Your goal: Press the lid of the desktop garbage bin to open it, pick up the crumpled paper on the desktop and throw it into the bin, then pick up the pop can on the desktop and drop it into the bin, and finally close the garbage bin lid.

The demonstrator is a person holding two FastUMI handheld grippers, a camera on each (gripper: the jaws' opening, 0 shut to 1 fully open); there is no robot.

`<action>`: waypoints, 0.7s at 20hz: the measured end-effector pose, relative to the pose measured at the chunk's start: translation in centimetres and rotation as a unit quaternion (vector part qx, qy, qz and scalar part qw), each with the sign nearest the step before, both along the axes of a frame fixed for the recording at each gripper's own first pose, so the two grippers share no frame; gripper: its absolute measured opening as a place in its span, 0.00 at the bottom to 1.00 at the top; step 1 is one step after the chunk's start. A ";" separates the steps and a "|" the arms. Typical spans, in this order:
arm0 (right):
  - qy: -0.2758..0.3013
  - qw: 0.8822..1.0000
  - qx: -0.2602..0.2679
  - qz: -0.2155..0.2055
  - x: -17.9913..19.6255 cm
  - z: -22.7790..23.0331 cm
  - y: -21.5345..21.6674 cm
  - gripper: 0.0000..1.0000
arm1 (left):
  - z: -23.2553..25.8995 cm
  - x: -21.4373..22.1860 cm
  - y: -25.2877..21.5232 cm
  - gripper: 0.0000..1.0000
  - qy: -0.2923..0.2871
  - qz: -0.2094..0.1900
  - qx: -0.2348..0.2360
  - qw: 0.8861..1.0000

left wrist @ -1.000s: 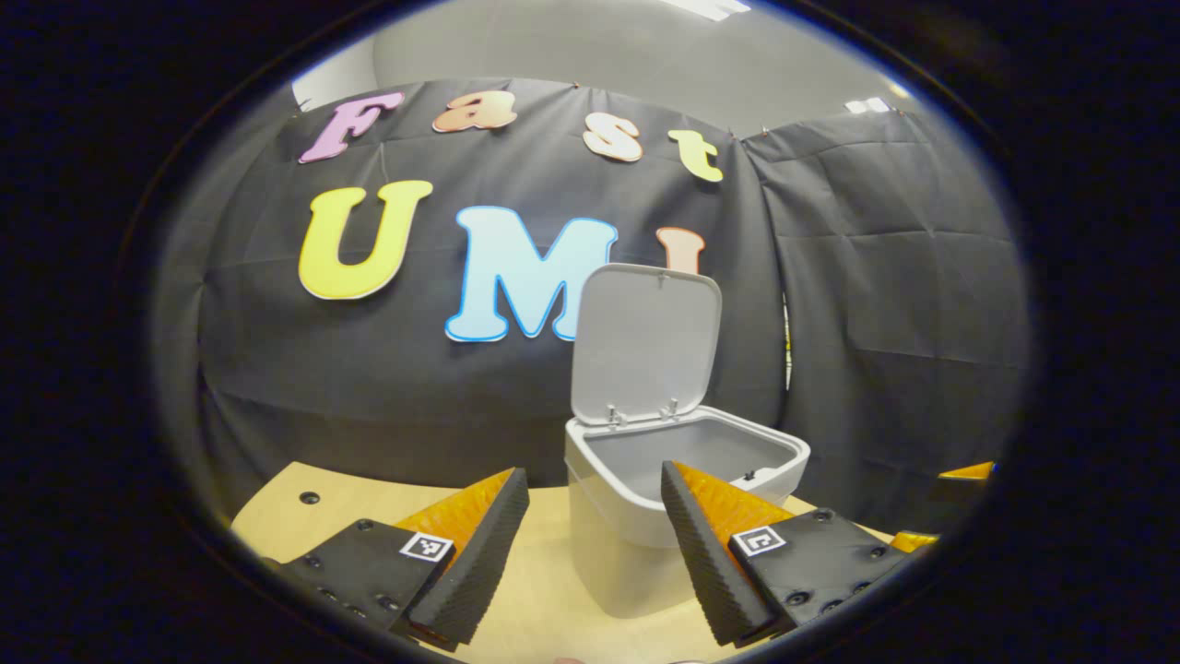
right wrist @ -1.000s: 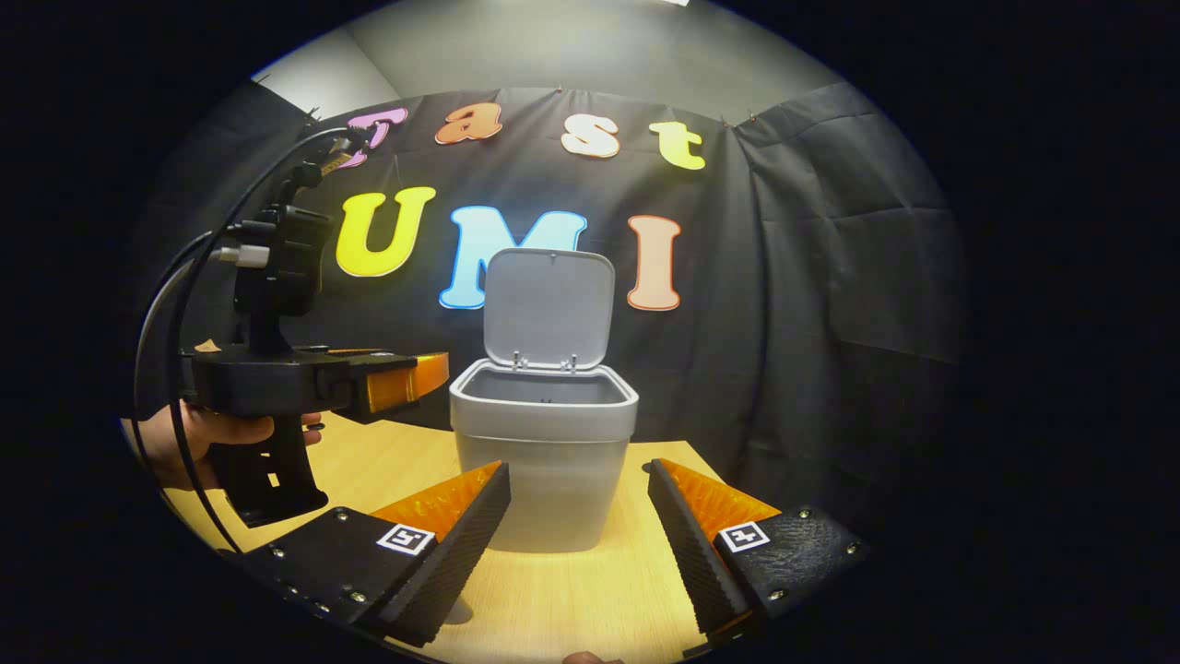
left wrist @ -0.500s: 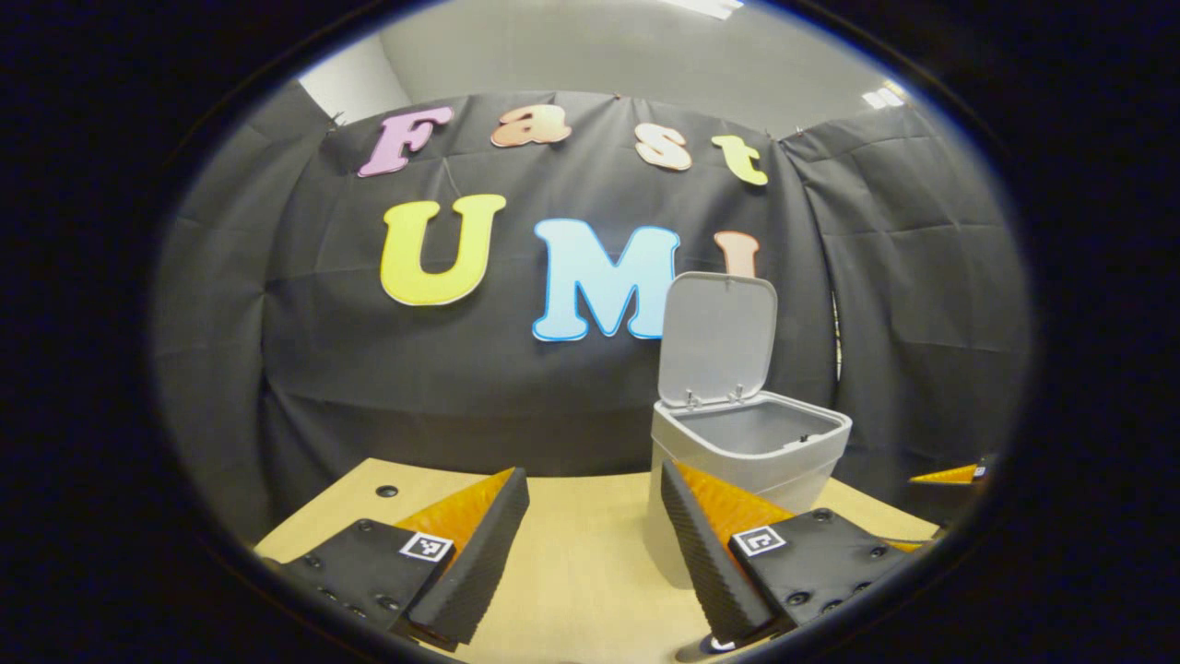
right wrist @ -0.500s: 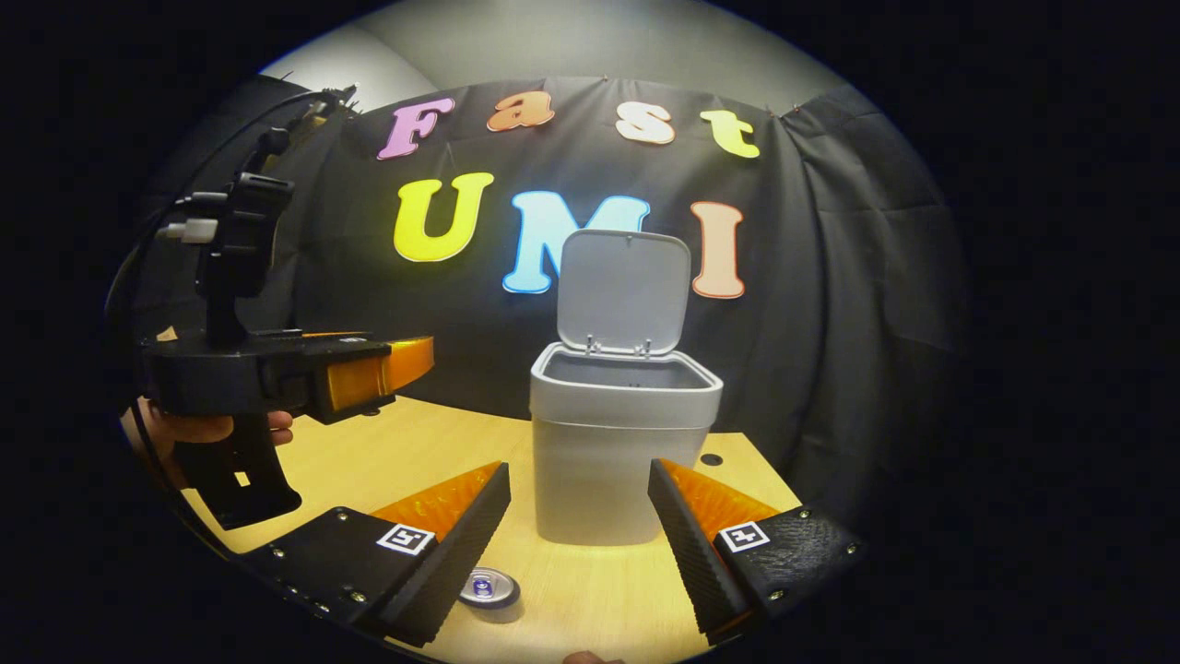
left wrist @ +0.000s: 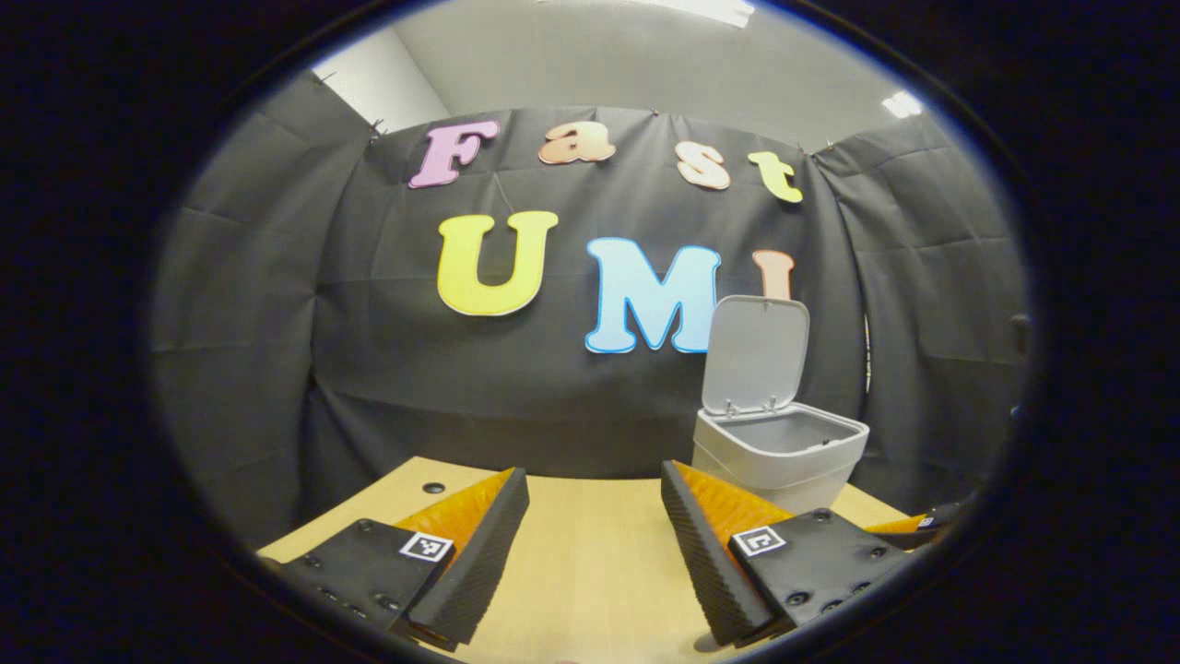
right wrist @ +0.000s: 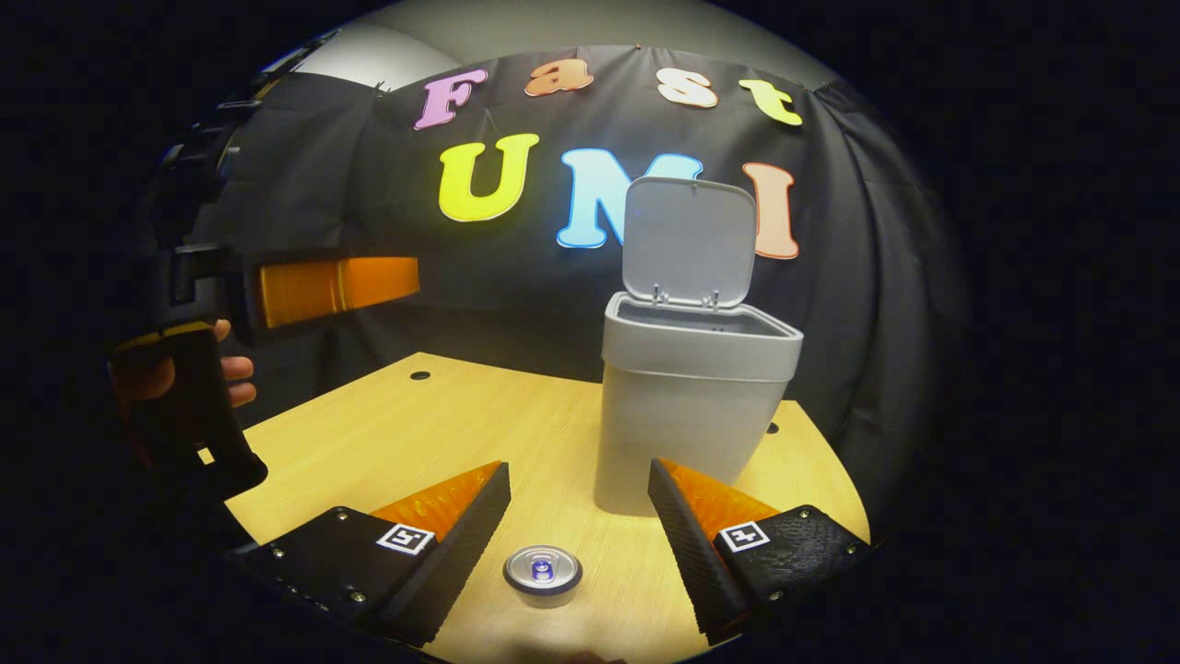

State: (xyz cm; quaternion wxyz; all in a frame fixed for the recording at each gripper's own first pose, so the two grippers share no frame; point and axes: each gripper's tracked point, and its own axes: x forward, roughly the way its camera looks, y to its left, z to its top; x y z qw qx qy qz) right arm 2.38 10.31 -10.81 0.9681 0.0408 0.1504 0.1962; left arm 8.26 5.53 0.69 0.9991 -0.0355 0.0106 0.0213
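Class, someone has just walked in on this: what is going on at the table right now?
A person holds a gripper in each hand at a wooden table. The grey bin stands with its lid up. The right gripper is open, and the pop can stands upright between its fingers, not gripped. The left gripper is open and empty, off to the bin's side.

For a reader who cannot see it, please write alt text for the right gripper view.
The open right gripper hangs above a pop can standing on the wooden desktop. Behind the can stands a grey garbage bin with its lid raised. At the left, a hand holds the left gripper.
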 end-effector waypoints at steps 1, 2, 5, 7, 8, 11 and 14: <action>0.014 1.000 0.000 0.007 -0.1 -0.7 0.4 0.97 | 0.1 -0.4 0.0 0.94 0.000 0.001 0.007 1.000; 0.026 1.000 0.000 0.014 -0.4 -1.4 0.8 0.97 | 0.0 -0.9 0.1 0.96 0.001 0.001 0.010 1.000; 0.053 0.998 -0.015 0.029 -0.7 -3.2 1.6 0.97 | -0.6 -1.9 0.4 0.92 0.009 0.004 0.009 1.000; 0.071 0.996 -0.021 0.040 -0.9 -4.3 2.0 0.97 | -1.0 -2.3 0.5 0.94 0.014 0.006 0.005 1.000; 0.080 0.995 -0.024 0.044 -1.1 -4.9 2.2 0.97 | -1.0 -2.5 0.6 0.93 0.016 0.007 0.003 1.000; 0.109 0.992 -0.035 0.054 -1.3 -6.8 2.4 0.97 | -1.2 -2.8 1.0 0.96 0.017 0.010 0.005 1.000; 0.139 0.987 -0.049 0.062 -1.8 -8.9 2.4 0.97 | -1.7 -3.1 1.3 0.92 0.023 0.012 0.004 1.000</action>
